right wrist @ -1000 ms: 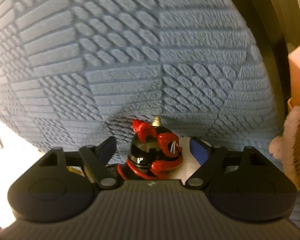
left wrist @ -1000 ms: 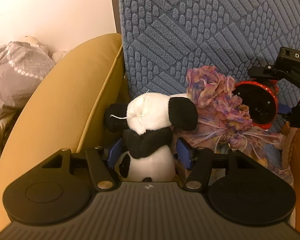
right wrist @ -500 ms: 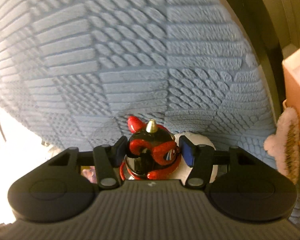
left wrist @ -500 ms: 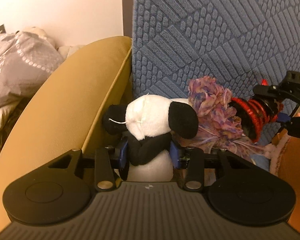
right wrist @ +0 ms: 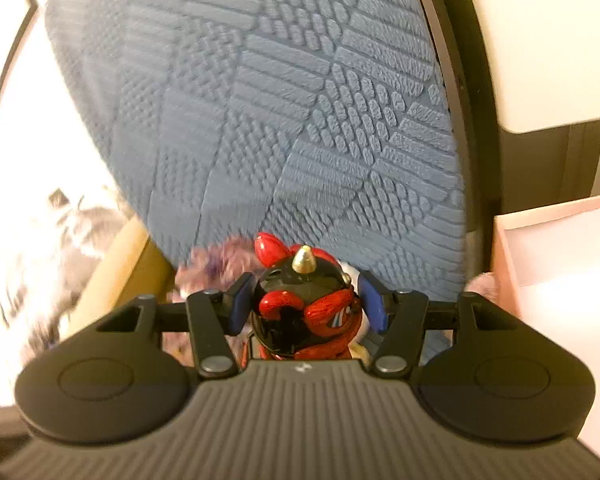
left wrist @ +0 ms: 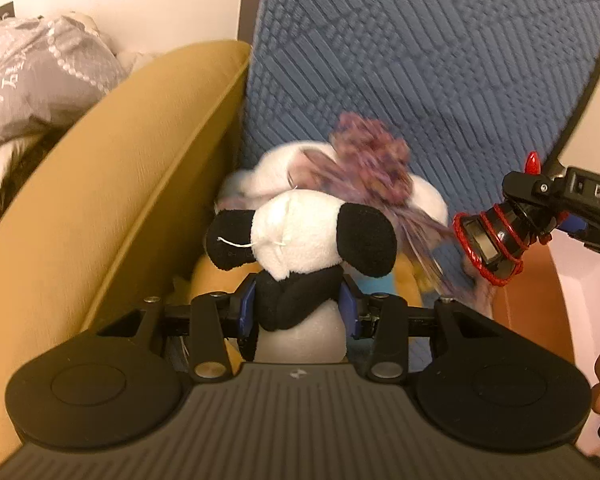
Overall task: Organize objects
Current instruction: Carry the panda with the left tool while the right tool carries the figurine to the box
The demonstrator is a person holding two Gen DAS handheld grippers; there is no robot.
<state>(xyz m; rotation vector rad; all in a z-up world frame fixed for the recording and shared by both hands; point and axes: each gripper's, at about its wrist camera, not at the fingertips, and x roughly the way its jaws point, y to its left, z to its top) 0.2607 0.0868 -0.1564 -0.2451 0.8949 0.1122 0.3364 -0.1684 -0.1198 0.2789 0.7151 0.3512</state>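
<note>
**Both claws loaded, toys lifted clear**

While the left claw point(left wrist: 298, 310) pinches the panda point(left wrist: 300, 240) at its soft middle, the right claw point(right wrist: 306, 304) clamps the red-black toy point(right wrist: 304, 304); both hang above the plush heap point(left wrist: 340, 176) by the blue cushion point(left wrist: 420, 60), probably to be sorted elsewhere.

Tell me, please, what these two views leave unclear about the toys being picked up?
- Left wrist view: panda plush faces away; its lower body hides behind the left gripper.
- Same view: purple frilly item is motion-blurred, shape unclear.
- Right wrist view: red-and-black toy has its base hidden by the right gripper.
</note>
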